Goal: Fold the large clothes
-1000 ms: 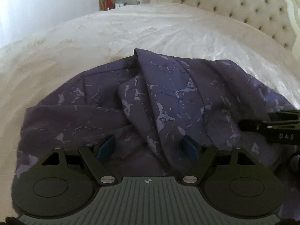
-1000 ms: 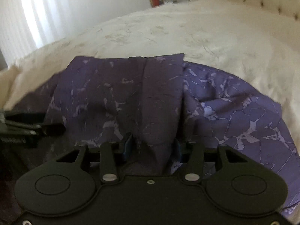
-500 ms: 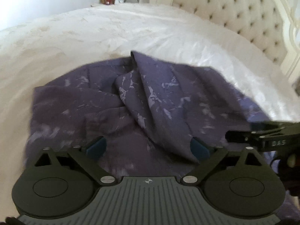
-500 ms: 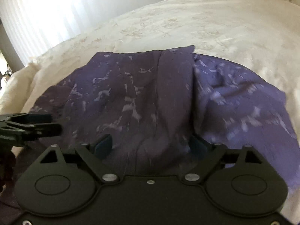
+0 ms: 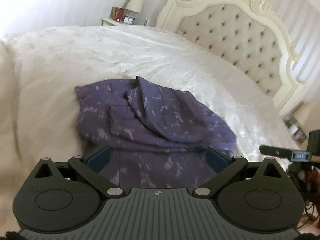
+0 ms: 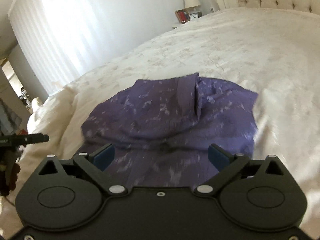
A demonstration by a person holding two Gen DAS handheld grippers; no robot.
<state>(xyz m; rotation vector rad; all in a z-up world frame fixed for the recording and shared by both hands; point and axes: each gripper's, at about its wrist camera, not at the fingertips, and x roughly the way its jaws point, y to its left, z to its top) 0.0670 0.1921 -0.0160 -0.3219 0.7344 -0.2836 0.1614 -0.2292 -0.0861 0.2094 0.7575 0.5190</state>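
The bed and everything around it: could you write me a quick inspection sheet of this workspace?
Surface: cream embroidered bedspread, rumpled.
Job's things: purple marble-print garment lying in loose folds on the bedspread, held by neither gripper.
Clutter: nothing seen on the bed.
Grippers: left gripper open above the garment; right gripper jaws opening, nothing between them.
Cables: nothing clearly seen.
Surroundings: cream tufted headboard, white table lamp on a nightstand, white curtains.

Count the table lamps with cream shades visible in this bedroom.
1: the cream-shaded table lamp stands on the white nightstand beside the tufted cream headboard, past the bed's far side. Others may be out of view.
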